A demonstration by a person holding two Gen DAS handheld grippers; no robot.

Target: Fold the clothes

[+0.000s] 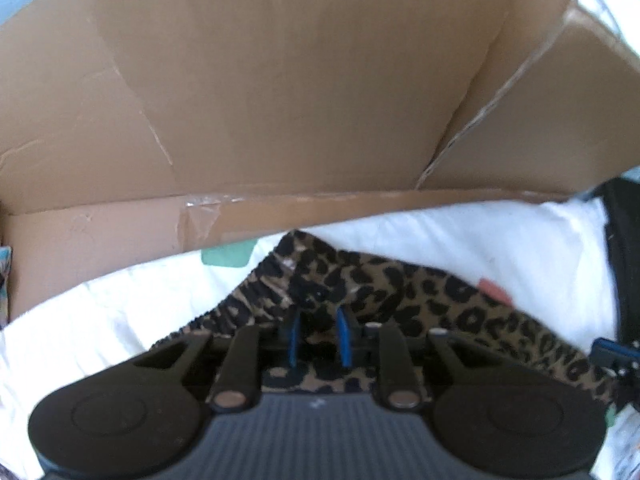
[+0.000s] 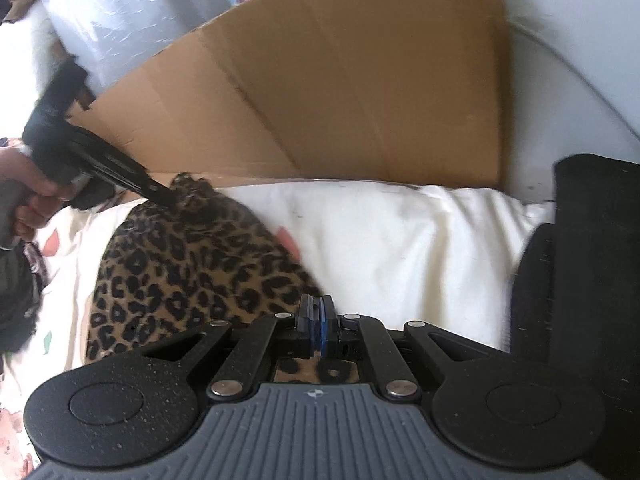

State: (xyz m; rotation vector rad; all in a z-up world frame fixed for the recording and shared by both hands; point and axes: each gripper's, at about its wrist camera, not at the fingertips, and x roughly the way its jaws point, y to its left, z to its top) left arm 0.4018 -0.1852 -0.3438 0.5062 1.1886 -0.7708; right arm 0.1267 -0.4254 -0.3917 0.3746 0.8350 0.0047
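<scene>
Garment: a soft leopard-print cloth in tan with black blotches (image 1: pixel 384 292) is seen spread over the bed, between the two tools; a gathered, ruffled edge is shown at its far end in the left wrist view, and a rounded, draped fold in the right wrist view (image 2: pixel 192 264).
Left gripper: the black two-finger tool with blue pads (image 1: pixel 318 334) is held low over the garment; a narrow gap is kept between the pads, and cloth is seen bunched at the tips. From the right wrist view its slim black tips (image 2: pixel 170 196) are pressed into the ruffled corner, so that corner is taken as pinched.
Right gripper: the matching black tool (image 2: pixel 318 330) is shown with its blue pads pressed flat together; printed fabric lies directly beneath and beside it, but whether cloth is caught between the pads cannot be told.
Bedding: a white, lightly creased sheet with small pastel patches (image 1: pixel 460 248) is laid under the garment.
Backdrop: a large flattened brown corrugated cardboard panel with creases and tape marks (image 1: pixel 280 92) is stood behind the bed.
Right edge: a dark, matt, blocky shape (image 2: pixel 592 264) is seen beside the sheet.
</scene>
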